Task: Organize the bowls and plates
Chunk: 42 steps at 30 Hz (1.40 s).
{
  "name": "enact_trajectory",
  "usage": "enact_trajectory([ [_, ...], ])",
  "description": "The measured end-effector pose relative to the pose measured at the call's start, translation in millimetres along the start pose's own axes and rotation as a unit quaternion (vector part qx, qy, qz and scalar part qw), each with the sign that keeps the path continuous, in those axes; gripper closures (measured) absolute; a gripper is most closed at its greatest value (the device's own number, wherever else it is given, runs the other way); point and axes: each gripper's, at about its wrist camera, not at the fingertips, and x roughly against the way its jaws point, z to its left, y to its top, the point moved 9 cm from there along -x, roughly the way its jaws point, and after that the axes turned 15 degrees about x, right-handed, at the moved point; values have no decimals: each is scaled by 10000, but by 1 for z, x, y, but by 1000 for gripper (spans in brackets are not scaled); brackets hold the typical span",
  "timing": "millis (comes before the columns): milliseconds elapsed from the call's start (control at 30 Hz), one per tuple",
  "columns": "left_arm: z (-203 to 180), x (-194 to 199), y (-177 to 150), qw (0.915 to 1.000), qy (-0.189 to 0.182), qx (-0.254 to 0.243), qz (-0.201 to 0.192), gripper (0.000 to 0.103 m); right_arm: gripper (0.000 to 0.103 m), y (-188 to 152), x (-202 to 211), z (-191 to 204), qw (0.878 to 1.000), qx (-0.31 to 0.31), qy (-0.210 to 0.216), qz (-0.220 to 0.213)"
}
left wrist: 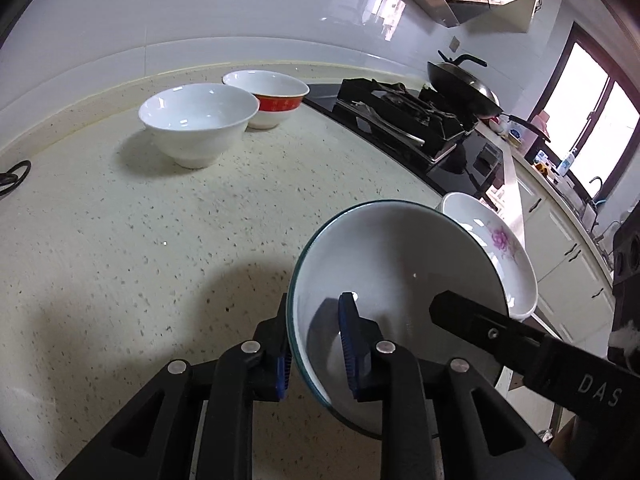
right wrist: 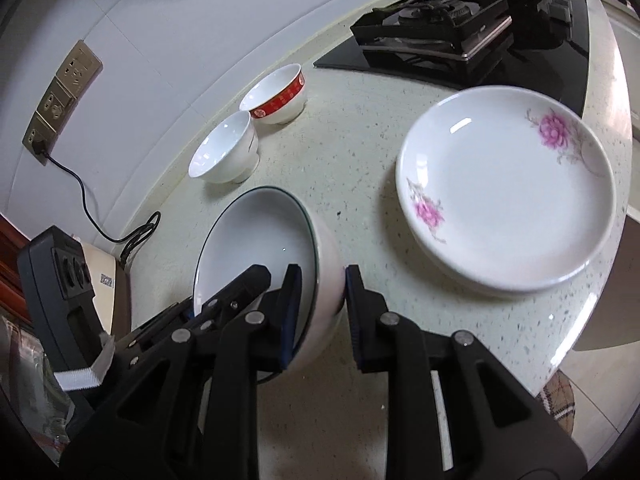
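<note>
- Left wrist view: the green-rimmed bowl (left wrist: 396, 280) is held tilted above the speckled countertop (left wrist: 120, 220). Its rim is clamped between the blue pads of the left gripper (left wrist: 316, 344), one pad inside the bowl and one outside.
- A finger of the right gripper (left wrist: 480, 324) is seen reaching in from the right over the opposite rim of the same bowl.
- A flowered plate (left wrist: 500, 248) is partly hidden behind the held bowl, near the counter's edge.
- A plain white bowl (left wrist: 198, 122) and a red-banded bowl (left wrist: 268, 98) are set side by side near the back wall, touching or nearly so. A gas stove (left wrist: 404, 116) is located to their right, with a wok (left wrist: 464, 84) behind it.
- Right wrist view: the right gripper (right wrist: 320, 300) is closed on the wall of the green-rimmed bowl (right wrist: 260, 240), one pad inside and one against the outer side. The left gripper (right wrist: 236, 300) is seen gripping the rim at the left.
- The flowered plate (right wrist: 508, 192) is seen resting on the countertop (right wrist: 360, 152) to the right, apart from the bowl.
- The plain white bowl (right wrist: 224, 148) and the red-banded bowl (right wrist: 276, 94) are located beyond, the stove (right wrist: 436, 28) further back.
- A wall socket (right wrist: 60, 96) with a cable plugged in is visible at the left.
</note>
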Motion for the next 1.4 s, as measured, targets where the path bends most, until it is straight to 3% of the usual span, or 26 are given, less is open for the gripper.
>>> enact_trajectory([
  [633,1,-9,-3,10000,-61,-62,7,81,77,-19,-6,-6,9995,-308,80,33],
  [900,-3,-8,-3,9999,-66,-138,-75,79,65,-16,3,-9,9998,-112,-101,-150],
  [967,-2,-8,-2,9998,-23,-136,-114,74,51,-14,7,-10,9995,-50,-199,-239],
  [1000,-1,-7,0,9998,8,-126,-145,71,49,-13,9,-11,9993,-23,-225,-291],
  [1067,1,-4,3,9997,27,-93,-241,50,46,-12,14,-11,9988,66,-309,-382],
  [1133,0,1,6,9992,1,-92,-376,42,45,-11,19,-11,9981,148,-376,-457],
  [1267,-5,12,11,9976,-35,-210,-654,33,42,-9,28,-12,9968,239,-427,-631],
  [1400,-8,19,15,9965,-133,-228,-795,31,41,-4,37,-13,9951,277,-443,-844],
])
